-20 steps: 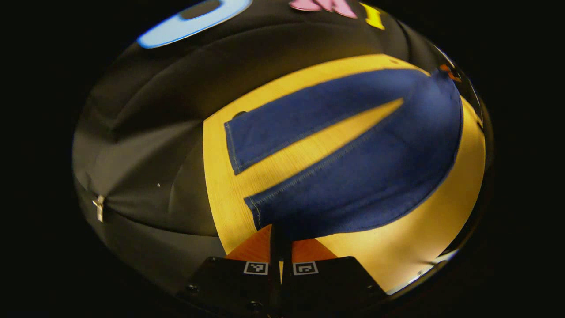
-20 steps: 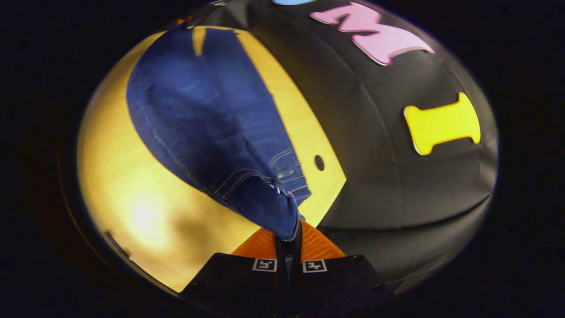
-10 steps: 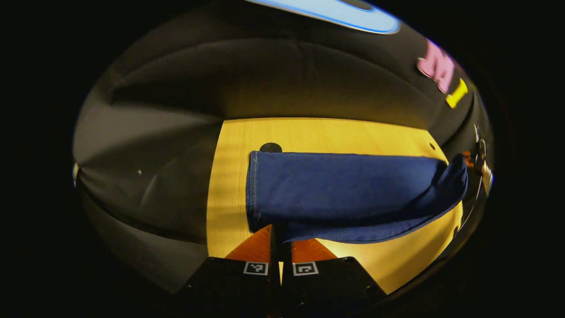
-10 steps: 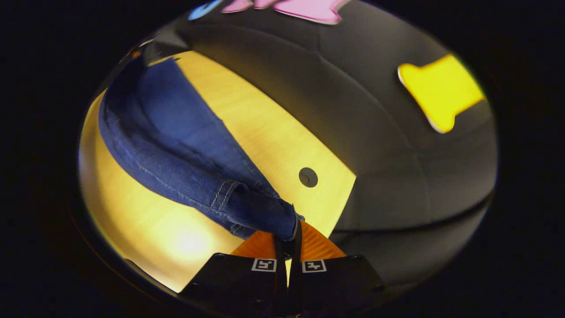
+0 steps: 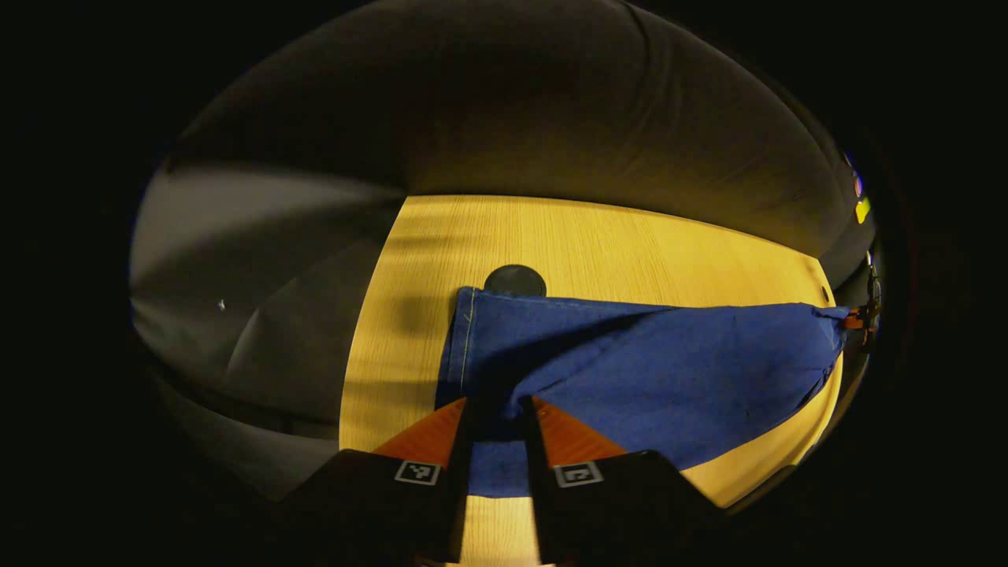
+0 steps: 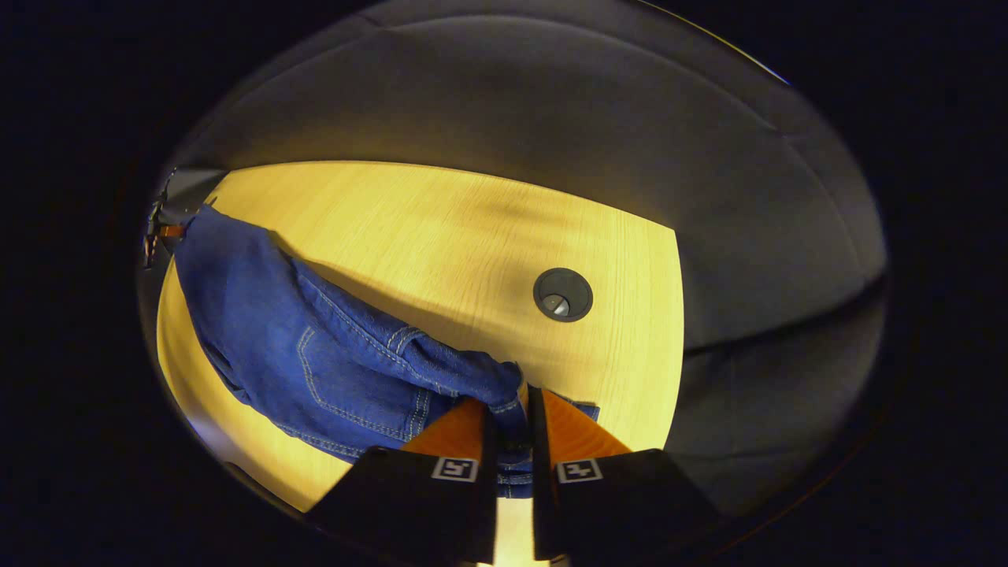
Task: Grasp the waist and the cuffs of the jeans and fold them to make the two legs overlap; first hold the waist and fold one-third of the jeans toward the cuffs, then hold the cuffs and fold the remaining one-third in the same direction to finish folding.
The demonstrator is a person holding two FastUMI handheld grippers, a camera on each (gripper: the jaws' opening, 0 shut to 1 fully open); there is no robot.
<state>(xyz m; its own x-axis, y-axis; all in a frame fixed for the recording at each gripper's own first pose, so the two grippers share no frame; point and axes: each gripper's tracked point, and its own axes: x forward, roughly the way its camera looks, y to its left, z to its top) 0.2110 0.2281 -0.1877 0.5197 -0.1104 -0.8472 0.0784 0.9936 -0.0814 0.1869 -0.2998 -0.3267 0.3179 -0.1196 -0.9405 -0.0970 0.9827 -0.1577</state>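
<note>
Left gripper view: our left gripper (image 5: 496, 409) has fingers parted, straddling the jeans (image 5: 630, 370) cuff end flat on the wooden table (image 5: 598, 236). Right gripper view: our right gripper (image 6: 508, 413) has fingers slightly parted around the bunched waist; grip unclear.

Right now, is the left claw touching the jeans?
Cannot tell. In the left gripper view the left claw stands parted over the jeans; no clear contact or gap shows.
</note>
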